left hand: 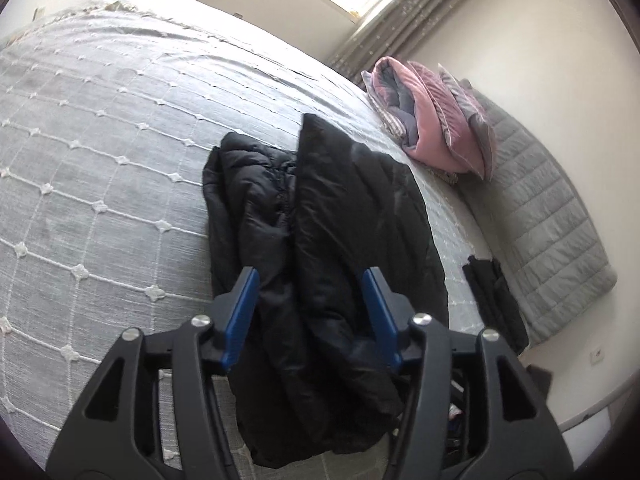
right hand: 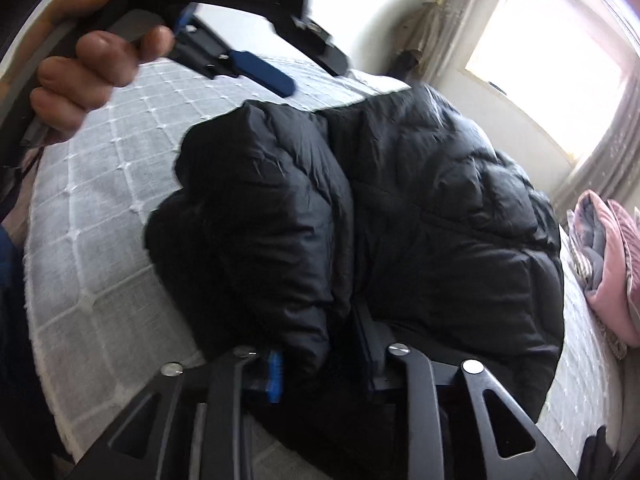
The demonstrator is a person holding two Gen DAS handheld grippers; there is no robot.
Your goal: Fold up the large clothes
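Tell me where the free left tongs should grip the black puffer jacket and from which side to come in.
Grip the black puffer jacket at its near hem, coming from the near bed edge. The left tongs are open above it there. The jacket lies lengthwise on the grey bedspread, and the right tongs already bite its bulk.

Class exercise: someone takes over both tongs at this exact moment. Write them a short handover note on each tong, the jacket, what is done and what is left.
Left tongs: open, above the black jacket, holding nothing.
Right tongs: fingers buried in a puffy fold at the jacket's near edge; grip looks closed on it, not certain.
Jacket: on the grey bedspread, sides folded inward into a long strip.
Pink bedding sits aside by the headboard.
Left: probably fold the strip end to end and flatten it.
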